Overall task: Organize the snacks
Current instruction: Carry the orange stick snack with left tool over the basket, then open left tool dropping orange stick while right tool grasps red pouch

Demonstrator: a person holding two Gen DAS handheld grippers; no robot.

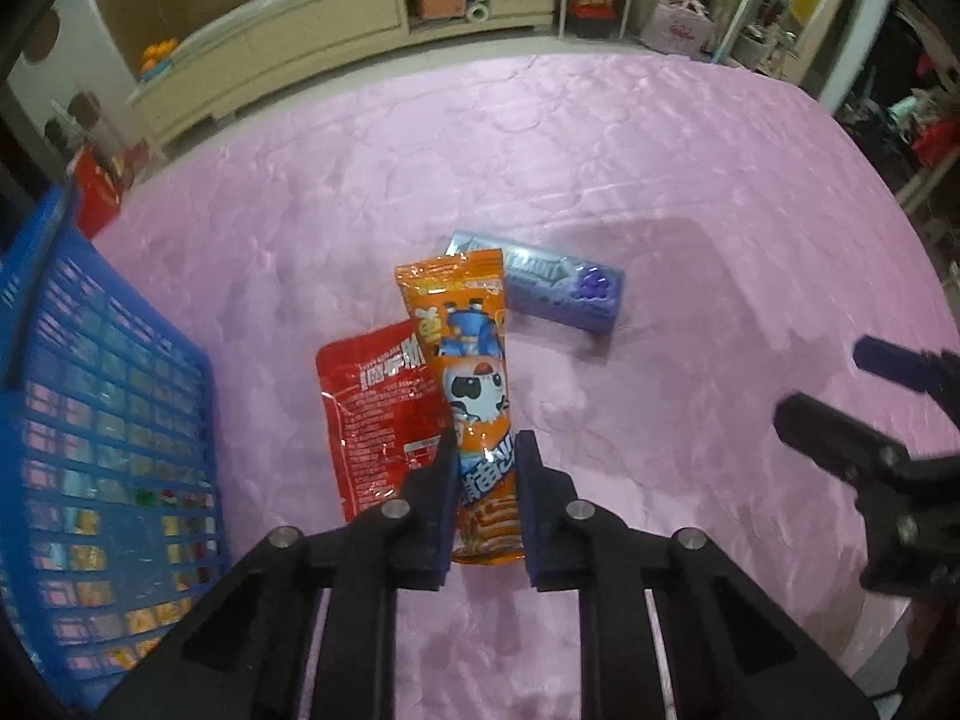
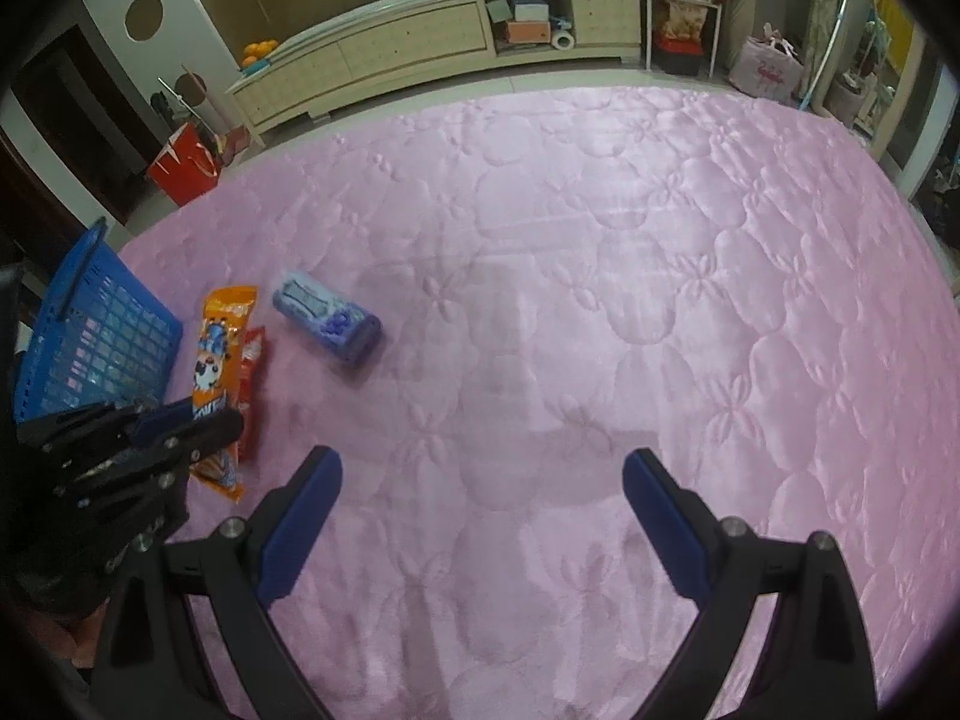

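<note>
My left tongs (image 1: 486, 450) are clenched on the lower part of a long orange foil snack pouch with a cartoon panda (image 1: 477, 396), one pad pressing each long edge. The pouch lies flat on the quilted pink satin bedspread (image 1: 660, 180), its top end pointing away from me. Its left edge overlaps a flat red foil snack packet (image 1: 372, 414), and its top right corner covers the near end of a lilac cardboard gum box printed with purple berries (image 1: 564, 288).

Just left of the red packet stands a blue plastic lattice basket (image 1: 120, 420), its wall rising beside the snacks with a narrow strip of pink cloth between them. Through the mesh I can make out wrappers, too blurred to name.

My right tongs (image 2: 483, 468) hang released, fingers wide apart over bare bedspread, well to the right of the snacks. Ahead of them and to the right the cover runs open and unbroken to its far edge, where pale floor shows before a long cream low cabinet (image 2: 420, 30). A red paper bag (image 2: 183, 165) stands off the bed's far left corner.
</note>
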